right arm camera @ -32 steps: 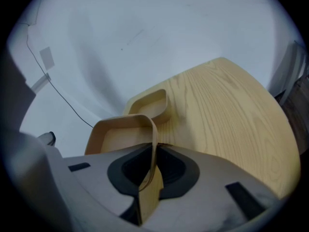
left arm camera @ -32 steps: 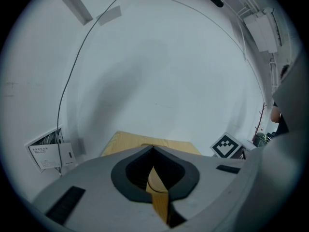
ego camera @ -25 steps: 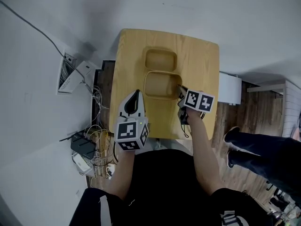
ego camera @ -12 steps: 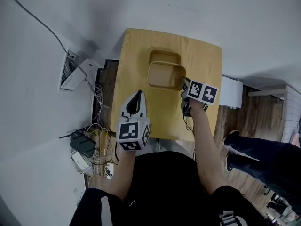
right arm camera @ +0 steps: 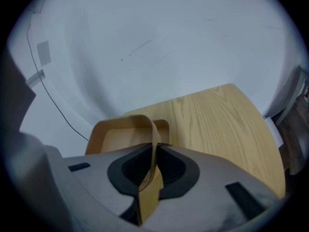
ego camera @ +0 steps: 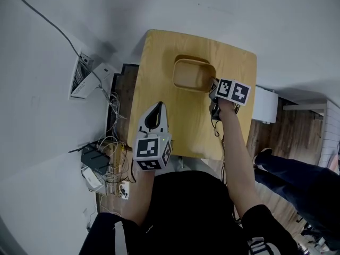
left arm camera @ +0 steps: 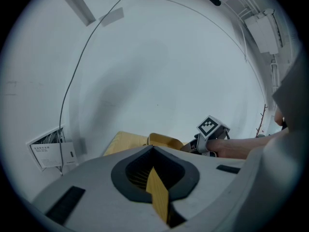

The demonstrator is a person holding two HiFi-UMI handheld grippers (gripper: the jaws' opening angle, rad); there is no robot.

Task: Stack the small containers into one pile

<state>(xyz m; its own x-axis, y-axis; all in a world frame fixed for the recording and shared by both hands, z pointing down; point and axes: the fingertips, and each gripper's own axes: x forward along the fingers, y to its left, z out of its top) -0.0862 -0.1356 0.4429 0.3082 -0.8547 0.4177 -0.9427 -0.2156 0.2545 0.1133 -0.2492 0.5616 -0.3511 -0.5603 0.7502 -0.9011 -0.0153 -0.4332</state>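
- Mostly hidden under the held container (ego camera: 192, 74), the second container (ego camera: 187, 58) shows only a thin strip of its far rim. Whether the upper one rests inside it or hangs just above it cannot be told.
- The right hand-held gripper (ego camera: 213, 84) is closed narrow on the held container's near right wall, which runs between its jaws, over the far half of the tabletop (ego camera: 159, 78).
- The left hand-held gripper (ego camera: 157, 105) has its jaws together on nothing. It is above the tabletop's near left part, well apart from both containers.
- Cut off near the lower right edge, a dark shoe (ego camera: 264, 155) stands on the floor.
- Counted: two containers, two hand-held grippers, one tabletop.
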